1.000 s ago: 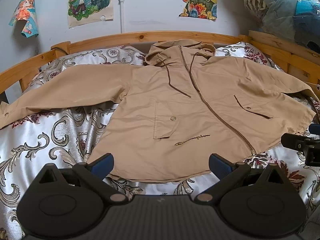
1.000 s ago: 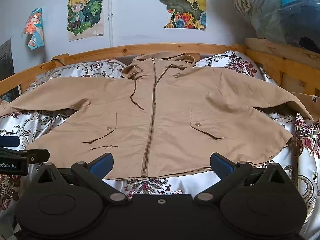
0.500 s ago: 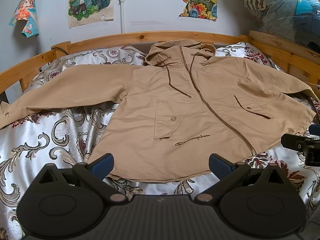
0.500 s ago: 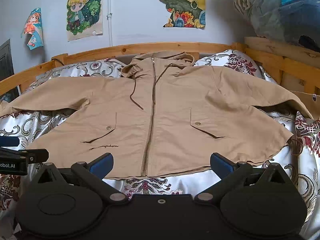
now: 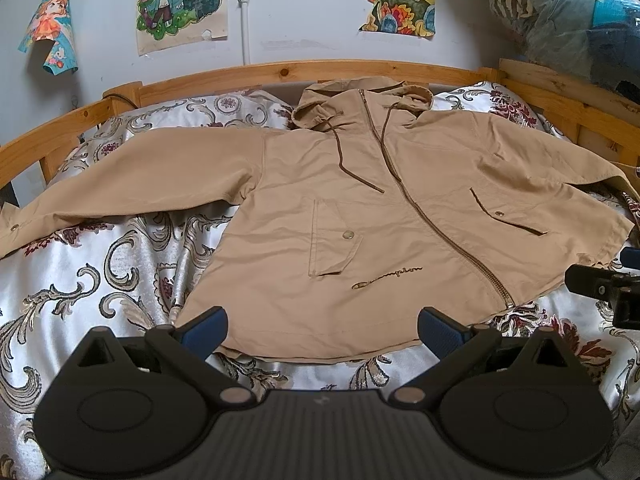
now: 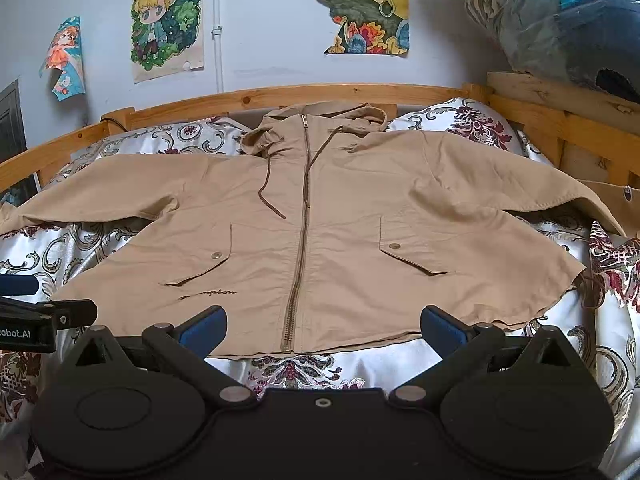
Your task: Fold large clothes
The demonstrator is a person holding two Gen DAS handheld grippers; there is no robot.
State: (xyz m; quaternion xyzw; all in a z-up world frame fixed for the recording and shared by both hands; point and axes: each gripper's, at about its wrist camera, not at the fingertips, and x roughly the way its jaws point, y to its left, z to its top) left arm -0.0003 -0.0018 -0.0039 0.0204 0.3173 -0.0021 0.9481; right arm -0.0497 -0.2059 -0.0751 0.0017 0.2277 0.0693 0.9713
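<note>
A tan hooded jacket (image 5: 380, 216) lies flat and zipped on the bed, front up, sleeves spread to both sides, hood toward the headboard. It also fills the right wrist view (image 6: 320, 232). My left gripper (image 5: 322, 330) is open and empty, held just before the jacket's bottom hem, left of the zipper. My right gripper (image 6: 320, 330) is open and empty before the hem near the zipper end. The right gripper's finger shows at the right edge of the left wrist view (image 5: 600, 286); the left gripper's shows at the left edge of the right wrist view (image 6: 44, 316).
The bed has a silver floral cover (image 5: 100, 276) and a wooden frame (image 5: 280, 74) around the head and right side (image 6: 560, 120). Posters hang on the wall (image 6: 168, 24). A bag of bundled clothes (image 6: 560, 20) sits at the upper right.
</note>
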